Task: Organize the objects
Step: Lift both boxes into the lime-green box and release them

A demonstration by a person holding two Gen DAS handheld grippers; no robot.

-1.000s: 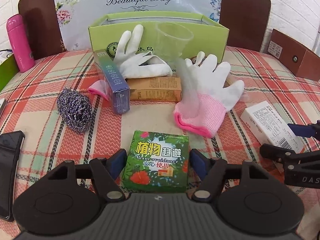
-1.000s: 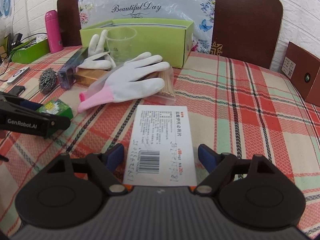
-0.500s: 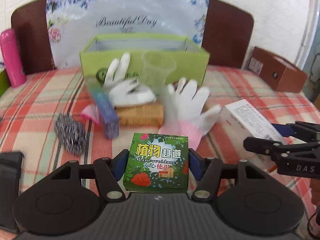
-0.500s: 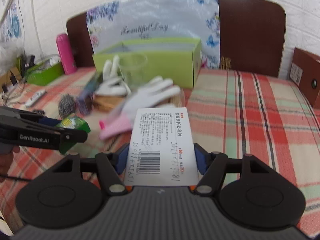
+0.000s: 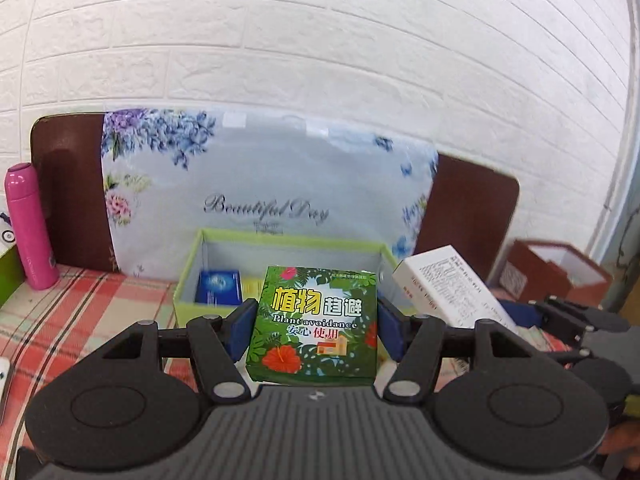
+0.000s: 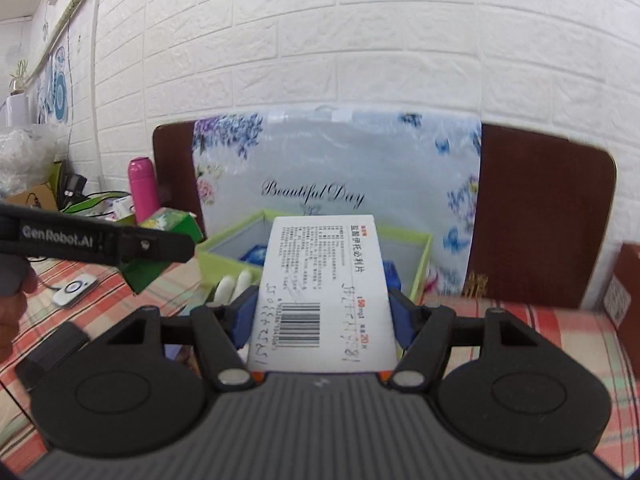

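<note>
My left gripper (image 5: 314,326) is shut on a green flowered box (image 5: 314,322) and holds it in the air in front of the open light-green storage box (image 5: 188,272). My right gripper (image 6: 322,316) is shut on a white medicine box (image 6: 324,292) with a barcode, also lifted before the storage box (image 6: 424,256). The white box shows at the right in the left wrist view (image 5: 448,292). The green box shows at the left in the right wrist view (image 6: 160,248). A blue packet (image 5: 218,286) lies inside the storage box.
A pink bottle (image 5: 28,224) stands at the left on the plaid tablecloth (image 5: 60,312). A floral "Beautiful Day" bag (image 5: 264,184) leans behind the storage box. A brown box (image 5: 556,272) stands at the right. White glove fingers (image 6: 234,286) show below the right gripper. A white device (image 6: 76,290) and a black phone (image 6: 52,354) lie left.
Both grippers closed on their boxes, lifted them off the table and rose toward the storage box. The view now looks over the box rim at the wall.
</note>
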